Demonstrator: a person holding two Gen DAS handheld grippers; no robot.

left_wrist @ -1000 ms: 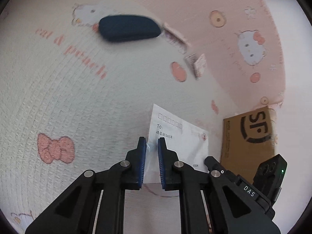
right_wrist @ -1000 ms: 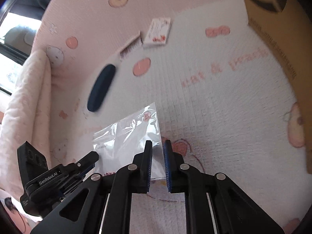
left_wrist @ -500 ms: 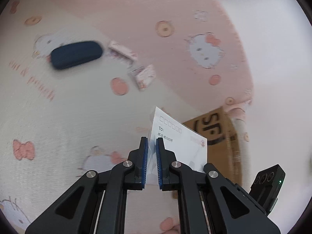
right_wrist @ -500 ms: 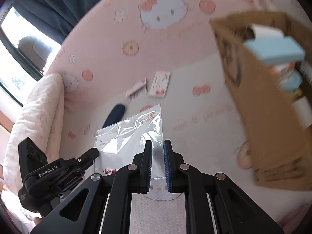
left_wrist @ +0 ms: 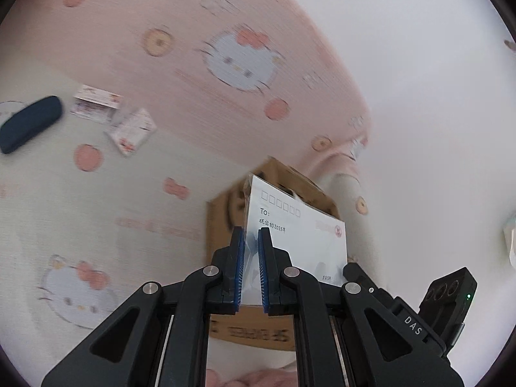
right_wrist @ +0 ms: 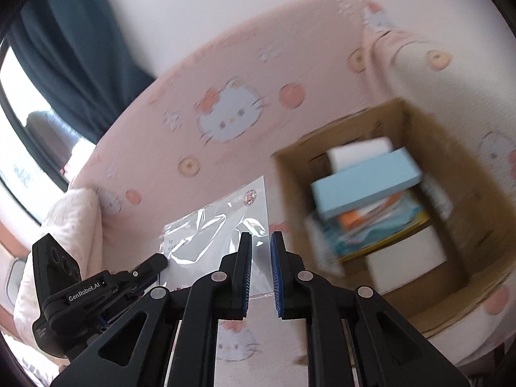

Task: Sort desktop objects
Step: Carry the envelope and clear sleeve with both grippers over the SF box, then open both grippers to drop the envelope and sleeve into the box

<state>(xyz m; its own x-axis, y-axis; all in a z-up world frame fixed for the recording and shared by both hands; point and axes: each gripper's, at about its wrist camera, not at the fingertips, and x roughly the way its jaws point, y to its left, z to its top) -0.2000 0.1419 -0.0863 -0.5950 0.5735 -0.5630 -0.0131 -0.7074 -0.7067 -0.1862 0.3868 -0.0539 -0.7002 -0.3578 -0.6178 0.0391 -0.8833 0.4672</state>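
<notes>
on the bedspread (left_wrist: pixel 96 213) a dark case (left_wrist: pixel 29 122) and two card packs (left_wrist: pixel 113 119) lay unsorted. left gripper (left_wrist: pixel 251 242) and right gripper (right_wrist: pixel 260 248) each pinched the sleeved envelope (left_wrist: pixel 300 235), held near the open carton (right_wrist: pixel 451 167), already part-filled; judged midway.

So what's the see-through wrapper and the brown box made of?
The wrapper looks like thin clear plastic film: glossy, crinkled, with bright glare streaks, and the pink cover shows through it. Inside is a white paper envelope, matte with printed squares. The box looks like plain brown cardboard, dull and unglazed, though blurred here.
</notes>
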